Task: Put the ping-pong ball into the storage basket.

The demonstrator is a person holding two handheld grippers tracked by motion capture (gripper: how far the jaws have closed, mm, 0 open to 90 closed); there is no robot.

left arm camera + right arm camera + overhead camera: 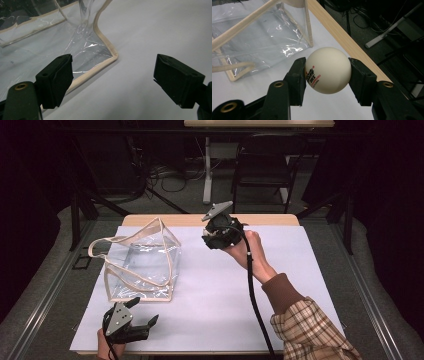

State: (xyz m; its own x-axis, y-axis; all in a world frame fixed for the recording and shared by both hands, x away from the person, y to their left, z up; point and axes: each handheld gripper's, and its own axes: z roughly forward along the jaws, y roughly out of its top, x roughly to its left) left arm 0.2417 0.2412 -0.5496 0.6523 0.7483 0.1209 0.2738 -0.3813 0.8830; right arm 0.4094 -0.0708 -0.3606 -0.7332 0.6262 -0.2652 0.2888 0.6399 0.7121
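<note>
The right hand-held gripper [216, 236] is raised above the far middle of the desk [300, 270], held by a hand [245, 251] whose forearm, in a brown cuff and plaid sleeve, comes in from the lower right. Its jaws are clamped on a white ball [328, 70], one pad on each side; red and black print on the ball faces the left pad. The left hand-held gripper [142, 312] sits low at the near left corner of the desk, its jaws spread wide with nothing between them, pointing toward the near right corner of a clear bag [142, 262]. The bag, trimmed and strapped in beige, stands on the left half of a white sheet [225, 305] that covers most of the desk; a strip of bare wood shows along the far edge. The right gripper view places the ball near that far edge, with the bag just beside and to its left. The right half of the sheet lies bare. Beyond the desk the room is dark, with cables on the floor, a chair [265, 167] and a table leg [207, 170].
</note>
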